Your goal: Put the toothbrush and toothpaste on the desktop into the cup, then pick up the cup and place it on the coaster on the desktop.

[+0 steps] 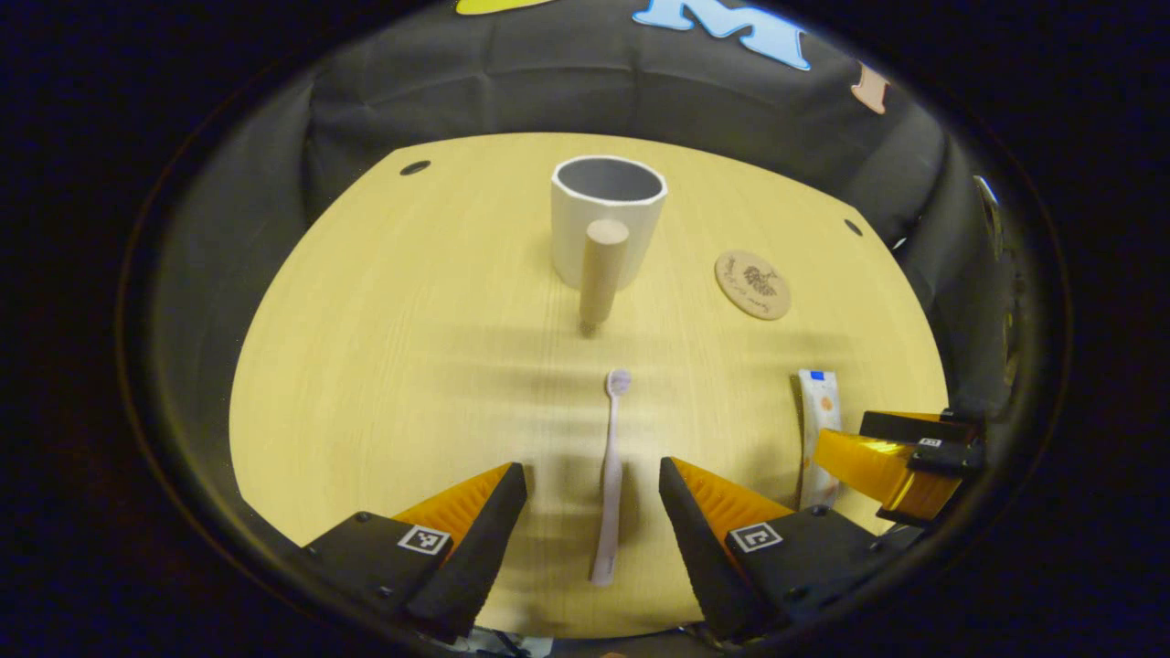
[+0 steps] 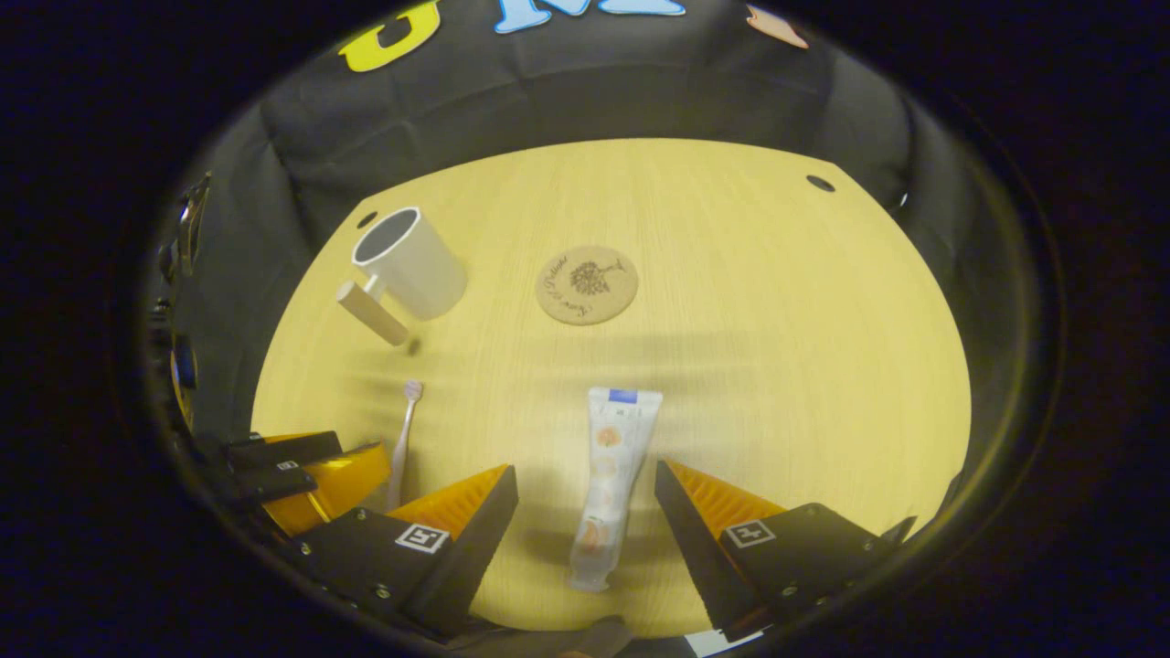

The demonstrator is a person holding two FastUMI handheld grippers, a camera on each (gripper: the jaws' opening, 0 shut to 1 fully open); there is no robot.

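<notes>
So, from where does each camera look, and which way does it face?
Left gripper view: rides the left gripper, looking forward over the toothbrush toward the cup; own open fingers at bottom.
Right gripper view: rides the right gripper, facing the toothpaste and coaster; own open fingers at bottom.
Shared: all four objects and the desktop.

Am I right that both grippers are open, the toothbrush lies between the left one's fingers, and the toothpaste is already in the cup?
Not quite: the toothpaste tube lies flat on the desktop between the right gripper's open fingers, as the right gripper view shows. The cup is empty. The rest is right.
</notes>
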